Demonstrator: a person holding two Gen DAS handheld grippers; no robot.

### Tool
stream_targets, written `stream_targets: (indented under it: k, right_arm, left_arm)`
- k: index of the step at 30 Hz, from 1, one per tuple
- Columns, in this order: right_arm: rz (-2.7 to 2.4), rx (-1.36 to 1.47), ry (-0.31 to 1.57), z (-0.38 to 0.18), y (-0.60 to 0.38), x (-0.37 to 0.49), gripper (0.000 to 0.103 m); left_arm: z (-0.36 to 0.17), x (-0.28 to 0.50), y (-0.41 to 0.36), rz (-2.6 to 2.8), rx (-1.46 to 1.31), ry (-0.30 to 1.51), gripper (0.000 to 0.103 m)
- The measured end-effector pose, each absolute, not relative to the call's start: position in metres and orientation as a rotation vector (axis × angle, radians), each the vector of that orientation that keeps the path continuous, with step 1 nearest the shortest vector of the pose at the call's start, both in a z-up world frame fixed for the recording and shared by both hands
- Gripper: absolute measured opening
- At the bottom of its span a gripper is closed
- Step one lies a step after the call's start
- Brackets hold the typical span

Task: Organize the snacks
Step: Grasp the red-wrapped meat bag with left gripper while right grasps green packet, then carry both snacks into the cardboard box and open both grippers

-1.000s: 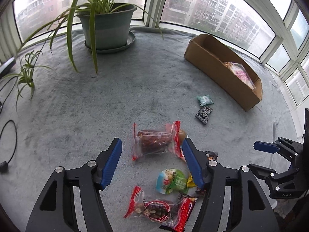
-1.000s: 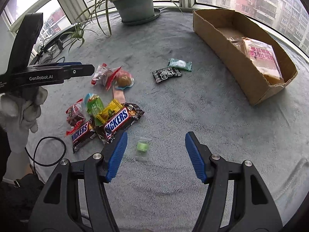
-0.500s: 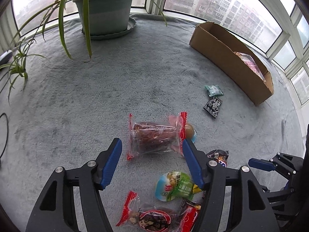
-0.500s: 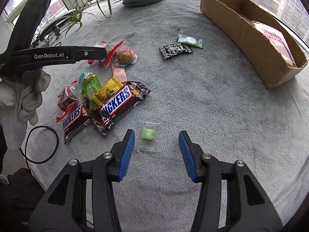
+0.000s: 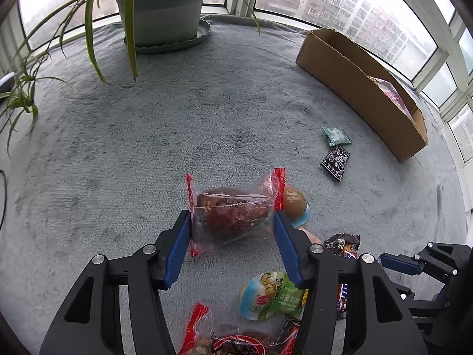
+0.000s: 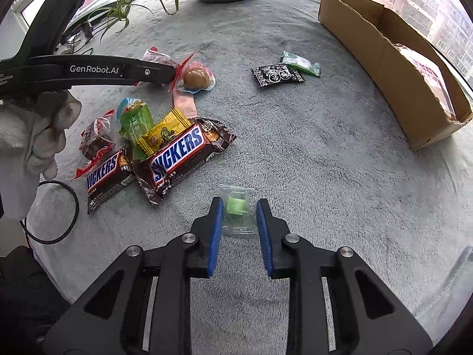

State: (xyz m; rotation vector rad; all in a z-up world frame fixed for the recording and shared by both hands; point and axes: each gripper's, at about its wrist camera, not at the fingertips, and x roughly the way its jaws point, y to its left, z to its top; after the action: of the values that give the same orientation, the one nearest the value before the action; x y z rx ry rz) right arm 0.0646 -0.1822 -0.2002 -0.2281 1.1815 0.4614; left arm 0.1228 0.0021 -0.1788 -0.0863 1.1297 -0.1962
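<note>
A clear packet with red ends and a dark brown snack (image 5: 233,204) lies on the grey carpet (image 5: 177,124). My left gripper (image 5: 232,222) is closing its jaws and its blue pads press on the packet's two sides. In the right wrist view, my right gripper (image 6: 239,207) is shut on a small clear packet with a green candy (image 6: 235,195), low on the carpet. An open cardboard box (image 6: 384,47) holding a pink-printed bag (image 6: 425,74) stands at the far right. Beside the candy lies a pile of snacks, with two Snickers bars (image 6: 177,153) on the near side.
A black sachet (image 6: 276,75) and a green one (image 6: 300,63) lie between the pile and the box. A brown egg snack (image 5: 294,201) touches the red-ended packet. A potted plant (image 5: 159,9) stands by the windows. A black cable (image 6: 59,213) loops beside a gloved hand (image 6: 32,136).
Both grippers have sunk toward the carpet. The left jaws have narrowed onto the red-ended packet. The right jaws have shut on the green candy packet.
</note>
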Motion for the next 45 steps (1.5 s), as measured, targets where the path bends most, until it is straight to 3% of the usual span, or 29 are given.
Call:
stream_targets:
  k: [21, 45]
  right_arm:
    - [0.454, -0.124, 1.1, -0.162, -0.203, 0.075, 0.022]
    - [0.327, -0.053, 0.903, -0.079, -0.271, 0.183, 0.022]
  left_arm:
    - [-0.148, 0.119, 0.005, -0.227, -0.11, 1.057, 0.05]
    - [-0.091, 0.192, -0.069, -0.371, -0.06, 0.942, 0.05]
